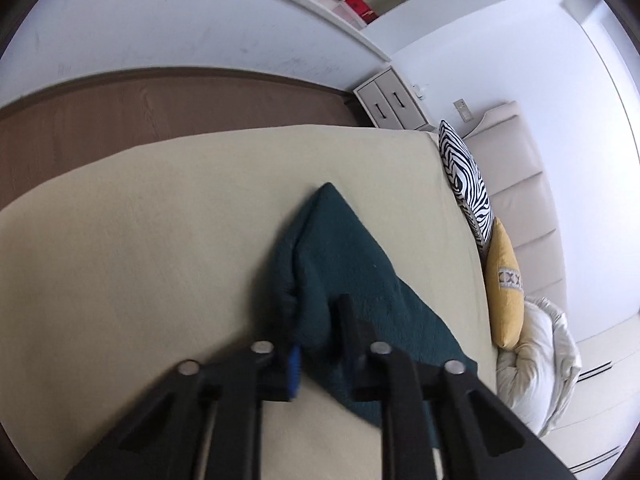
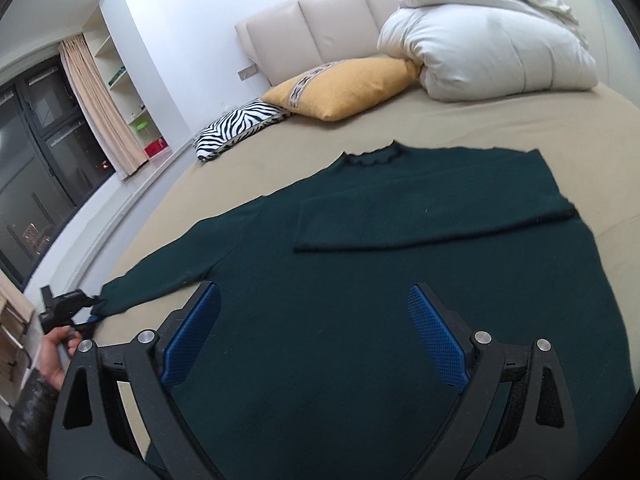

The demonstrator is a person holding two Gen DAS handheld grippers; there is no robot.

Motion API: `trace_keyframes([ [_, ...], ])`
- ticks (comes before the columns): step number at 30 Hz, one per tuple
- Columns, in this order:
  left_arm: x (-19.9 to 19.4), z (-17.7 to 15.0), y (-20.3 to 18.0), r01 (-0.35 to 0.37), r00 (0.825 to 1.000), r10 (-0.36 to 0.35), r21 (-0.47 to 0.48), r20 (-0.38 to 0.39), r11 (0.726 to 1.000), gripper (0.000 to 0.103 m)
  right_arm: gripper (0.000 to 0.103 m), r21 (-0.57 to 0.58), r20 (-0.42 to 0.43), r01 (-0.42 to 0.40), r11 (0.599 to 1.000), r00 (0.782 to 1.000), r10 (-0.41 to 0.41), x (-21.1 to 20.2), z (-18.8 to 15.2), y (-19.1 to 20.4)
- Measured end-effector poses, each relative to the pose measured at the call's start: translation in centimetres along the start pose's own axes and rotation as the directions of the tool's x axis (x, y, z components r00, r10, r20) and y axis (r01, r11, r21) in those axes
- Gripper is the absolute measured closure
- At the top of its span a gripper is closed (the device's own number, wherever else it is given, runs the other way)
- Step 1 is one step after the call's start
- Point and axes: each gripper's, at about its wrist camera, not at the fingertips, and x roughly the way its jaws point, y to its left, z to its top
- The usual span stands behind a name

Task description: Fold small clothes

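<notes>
Bed [image 2: 480, 120] in tan sheet carries a dark green sweater [image 2: 360, 280]; left tool [image 1: 316, 344] pinches its sleeve cuff, right tool [image 2: 314, 336] gapes wide above it; curtained window [image 2: 40, 140] beyond.

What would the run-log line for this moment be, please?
left claw: shut on sweater cuff | right claw: open above sweater | one sleeve folded across chest | on bed

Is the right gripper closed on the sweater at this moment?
No: the right gripper hangs over the dark green sweater with its blue pads spread wide, nothing pinched between them.
</notes>
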Motion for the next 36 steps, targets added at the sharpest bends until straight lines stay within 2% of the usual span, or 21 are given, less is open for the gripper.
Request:
trace_keyframes([
  [5,-2.0,-0.6,-2.2,0.013,0.999,-0.016,0.074,0.037,0.997,0.094,0.01,0.083,-0.046,-0.007,0.996,0.999,0.011,-0.3,-0.6,-2.6],
  [9,-3.9,-2.7,-7.8,0.032,0.997,-0.048,0.248,0.06,0.968,0.094,0.011,0.132,-0.069,0.01,0.991,0.998,-0.001,-0.1,-1.3,-4.9],
  [12,-3.7,-6.2,-13.9,0.054,0.997,-0.072,0.415,0.027,0.908,0.094,0.011,0.157,-0.077,0.027,0.987,0.997,-0.015,-0.5,-1.9,-6.3],
  [16,-1.8,-14.1,-21.3,0.109,0.994,-0.091,0.603,-0.059,0.791,0.094,0.013,0.218,-0.077,0.042,0.975,0.997,-0.026,-1.1,-2.5,-8.6],
  [20,1.7,-24.0,-25.7,0.206,0.975,-0.082,0.7,-0.207,0.684,0.094,0.015,0.254,-0.075,0.056,0.965,0.996,-0.038,-2.1,-2.8,-10.8],
  [22,3.6,-28.9,-26.5,0.222,0.967,-0.047,0.737,-0.25,0.638,0.093,0.016,0.277,-0.075,0.063,0.959,0.996,-0.043,-2.5,-2.9,-12.1],
  [23,4.5,-31.0,-26.5,0.22,0.964,-0.018,0.753,-0.267,0.621,0.087,0.016,0.292,-0.078,0.065,0.954,0.996,-0.044,-2.6,-2.9,-12.7],
  [24,5.3,-32.6,-26.4,0.22,0.958,0.012,0.763,-0.286,0.608,0.076,0.016,0.305,-0.083,0.066,0.95,0.996,-0.042,-2.6,-2.9,-13.3],
  [25,6.0,-34.2,-26.0,0.207,0.953,0.054,0.773,-0.297,0.6,0.071,0.016,0.317,-0.091,0.065,0.946,0.995,-0.038,-2.5,-2.8,-13.8],
  [26,6.2,-34.5,-25.6,0.204,0.951,0.065,0.771,-0.303,0.604,0.065,0.016,0.326,-0.1,0.062,0.943,0.995,-0.03,-2.3,-2.8,-14.3],
  [28,5.7,-34.3,-25.0,0.217,0.95,0.046,0.757,-0.309,0.616,0.057,0.017,0.333,-0.11,0.052,0.941,0.994,-0.016,-1.9,-2.7,-14.8],
  [30,4.0,-33.5,-24.1,0.224,0.955,0.014,0.75,-0.297,0.623,0.04,0.018,0.334,-0.121,0.026,0.942,0.993,0.016,-1.0,-2.2,-14.7],
  [33,1.5,-31.1,-23.4,0.207,0.97,-0.03,0.753,-0.242,0.624,0.036,0.022,0.332,-0.142,-0.035,0.943,0.986,0.087,1.2,-1.1,-13.4],
  [36,0.3,-27.6,-21.6,0.19,0.975,-0.045,0.715,-0.217,0.673,0.036,0.028,0.315,-0.183,-0.099,0.944,0.97,0.162,4.7,0.4,-10.9],
])
